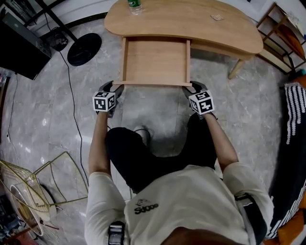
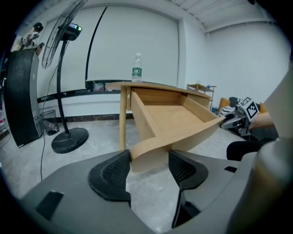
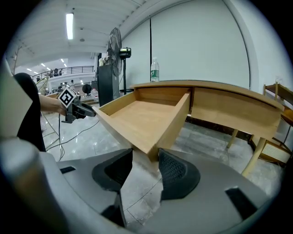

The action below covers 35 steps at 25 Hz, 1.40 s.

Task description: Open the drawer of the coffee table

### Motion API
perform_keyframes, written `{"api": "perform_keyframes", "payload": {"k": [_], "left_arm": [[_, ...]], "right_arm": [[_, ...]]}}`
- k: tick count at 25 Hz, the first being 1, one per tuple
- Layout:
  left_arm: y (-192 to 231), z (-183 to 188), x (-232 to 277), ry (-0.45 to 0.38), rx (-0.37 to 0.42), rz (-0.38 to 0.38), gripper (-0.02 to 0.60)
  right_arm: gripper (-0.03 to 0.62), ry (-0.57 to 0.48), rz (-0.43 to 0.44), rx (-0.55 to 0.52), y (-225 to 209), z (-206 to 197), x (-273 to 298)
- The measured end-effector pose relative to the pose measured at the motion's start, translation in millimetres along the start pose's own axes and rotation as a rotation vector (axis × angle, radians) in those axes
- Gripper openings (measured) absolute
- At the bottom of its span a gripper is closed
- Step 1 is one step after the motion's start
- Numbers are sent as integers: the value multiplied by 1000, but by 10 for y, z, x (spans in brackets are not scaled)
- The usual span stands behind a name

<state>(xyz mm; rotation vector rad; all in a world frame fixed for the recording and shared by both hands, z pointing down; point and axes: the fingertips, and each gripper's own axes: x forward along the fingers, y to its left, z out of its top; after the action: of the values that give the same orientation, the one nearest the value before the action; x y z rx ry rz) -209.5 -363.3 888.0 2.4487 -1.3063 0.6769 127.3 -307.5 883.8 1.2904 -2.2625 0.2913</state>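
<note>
Coffee table [image 1: 181, 21] scrap [image 1: 217, 17], head view only.

Grey marble floor [image 1: 48, 119], white walls [image 2: 238, 59], and a black standing fan [image 1: 84, 49] nearby.

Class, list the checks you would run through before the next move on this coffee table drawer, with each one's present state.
Drawer pulled out of the coffee table: ok.
Drawer empty inside: ok.
Left gripper open, drawer's front corner between its fingers: ok.
Right gripper open at the other front corner: ok.
Bottle upright on the table: ok.
Drawer at full travel: cannot tell.
</note>
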Motion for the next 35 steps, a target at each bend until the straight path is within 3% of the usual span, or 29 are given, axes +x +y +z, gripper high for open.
{"api": "perform_keyframes", "payload": {"k": [5,10,14,17,21,26,31,35], "left_arm": [[-3,-17,0,-22,-29,-7,269],[107,-84,-122,-115,-241,-27,265],[393,-237,-325,-164,-368,30,209],[584,-263,-454,-177,-397,67,131],[748,45,-575,-204,-283,126,23],[725,745,-684,-262,-101,148,18],[608,1499,-744,-279,114,158,18],[398,2153,-831,-347,237,133,18]], "right_arm": [[176,-22,16,-5,-1,-9,-7],[176,-37,37,-30,-106,-46,-111],[177,-6,24,-31,-372,-181,-241],[119,-17,-57,36,-728,-217,-383],[42,-31,-200,56,-1193,-53,-545],[6,-122,-311,4,-1541,620,-739],[6,-234,-319,-151,-1383,1505,-866],[6,-325,-304,-240,-1149,2081,-976]]}}
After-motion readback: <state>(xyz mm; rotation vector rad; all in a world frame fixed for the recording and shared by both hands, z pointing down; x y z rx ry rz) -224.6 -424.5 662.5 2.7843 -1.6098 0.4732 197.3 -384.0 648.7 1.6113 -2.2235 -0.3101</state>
